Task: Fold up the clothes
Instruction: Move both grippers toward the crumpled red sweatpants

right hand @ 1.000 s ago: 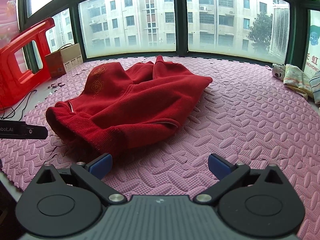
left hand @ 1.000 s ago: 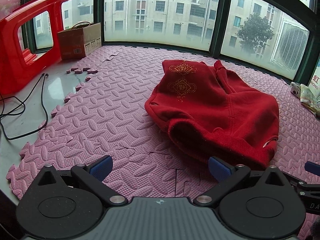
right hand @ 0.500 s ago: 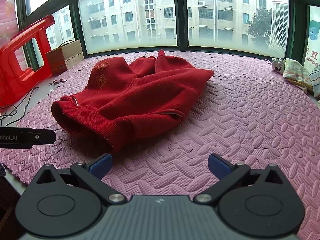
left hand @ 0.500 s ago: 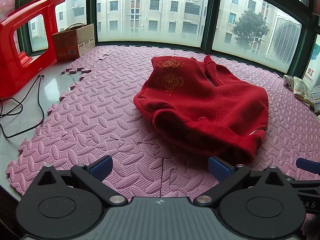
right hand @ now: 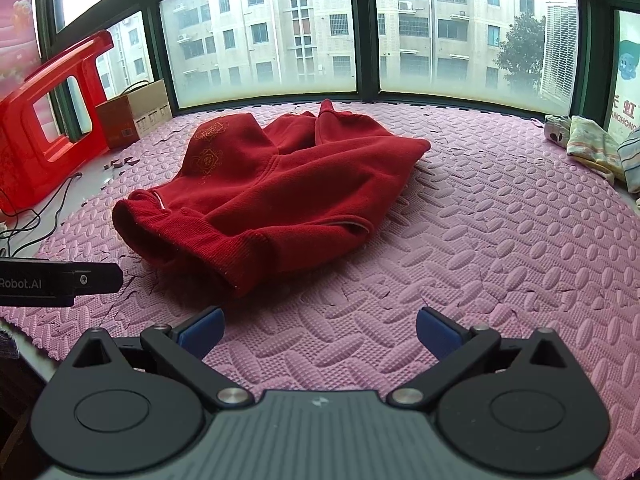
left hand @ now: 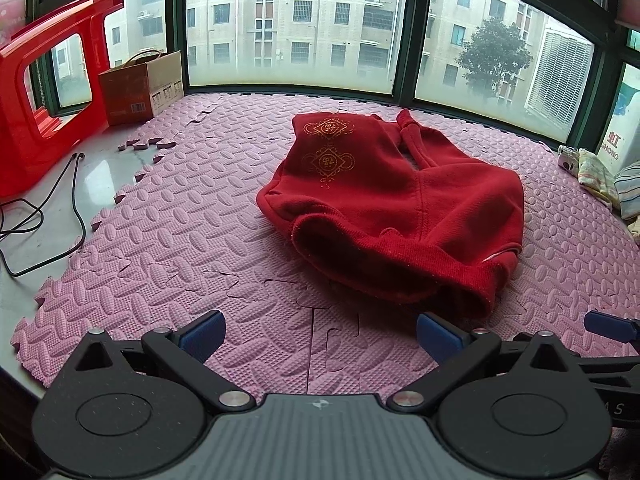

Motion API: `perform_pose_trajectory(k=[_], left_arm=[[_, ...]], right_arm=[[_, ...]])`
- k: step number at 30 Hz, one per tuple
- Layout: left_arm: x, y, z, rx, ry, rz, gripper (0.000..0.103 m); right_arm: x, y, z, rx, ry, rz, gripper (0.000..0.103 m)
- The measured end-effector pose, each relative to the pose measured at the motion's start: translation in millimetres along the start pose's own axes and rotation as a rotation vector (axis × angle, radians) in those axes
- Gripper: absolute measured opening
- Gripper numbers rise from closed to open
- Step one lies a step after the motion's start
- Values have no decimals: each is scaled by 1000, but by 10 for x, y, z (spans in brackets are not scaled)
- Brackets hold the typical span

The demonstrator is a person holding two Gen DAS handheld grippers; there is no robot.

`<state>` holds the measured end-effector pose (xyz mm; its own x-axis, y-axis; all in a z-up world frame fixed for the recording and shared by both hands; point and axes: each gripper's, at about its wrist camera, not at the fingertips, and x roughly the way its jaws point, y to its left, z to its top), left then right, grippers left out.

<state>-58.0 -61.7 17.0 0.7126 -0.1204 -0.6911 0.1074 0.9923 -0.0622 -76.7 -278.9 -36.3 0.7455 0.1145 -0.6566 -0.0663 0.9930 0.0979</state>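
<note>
A red hooded sweatshirt (left hand: 392, 200) with gold emblems lies crumpled on the pink foam mat (left hand: 180, 216). Its ribbed hem faces me. It also shows in the right wrist view (right hand: 272, 196). My left gripper (left hand: 318, 336) is open and empty, a short way in front of the hem and to its left. My right gripper (right hand: 318, 332) is open and empty, in front of the hem and to its right. The left gripper's finger (right hand: 60, 278) shows at the left edge of the right wrist view. The right gripper's blue fingertip (left hand: 610, 326) shows at the right edge of the left wrist view.
A red plastic stool (left hand: 44, 92) and a cardboard box (left hand: 140, 84) stand at the far left by the windows. A black cable (left hand: 60, 208) lies on bare floor left of the mat. Other folded clothes (left hand: 596, 176) lie at the far right.
Both grippers have drawn back and risen a little, so the sweatshirt sits farther from them. Both stay open. The sweatshirt has not moved.
</note>
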Motion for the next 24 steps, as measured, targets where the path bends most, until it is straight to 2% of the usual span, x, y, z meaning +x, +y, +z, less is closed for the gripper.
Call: perform_pose_trajectory(k=[24], left_arm=[[72, -33, -23, 6, 20, -18, 103]], right_arm=[[72, 24, -22, -8, 33, -3, 103]])
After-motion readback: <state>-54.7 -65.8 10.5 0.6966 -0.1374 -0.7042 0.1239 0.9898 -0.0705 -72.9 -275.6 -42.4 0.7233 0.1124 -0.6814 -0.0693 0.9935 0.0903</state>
